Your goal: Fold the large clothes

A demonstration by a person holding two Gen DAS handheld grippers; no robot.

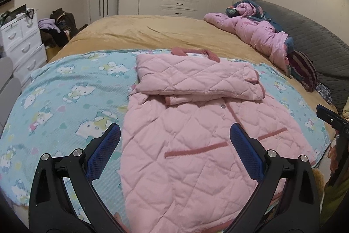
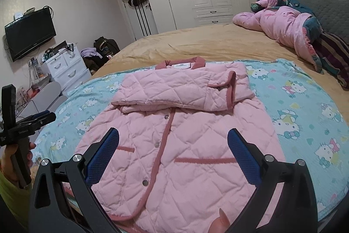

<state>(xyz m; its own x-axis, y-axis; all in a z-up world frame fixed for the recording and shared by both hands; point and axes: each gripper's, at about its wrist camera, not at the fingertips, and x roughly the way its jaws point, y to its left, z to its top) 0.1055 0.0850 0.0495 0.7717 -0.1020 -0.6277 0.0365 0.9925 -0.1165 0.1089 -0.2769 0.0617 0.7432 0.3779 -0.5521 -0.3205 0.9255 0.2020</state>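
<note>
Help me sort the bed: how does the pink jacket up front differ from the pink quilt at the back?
The jacket lies flat on the cartoon blanket, sleeves folded across; the quilt is heaped by the headboard. The jacket is plain with darker trim; the quilt's other side is dark floral. Both are pink and quilted.

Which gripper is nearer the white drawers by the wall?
Left. The left gripper hovers over the jacket's side facing the drawers; the right gripper is farther away.
</note>
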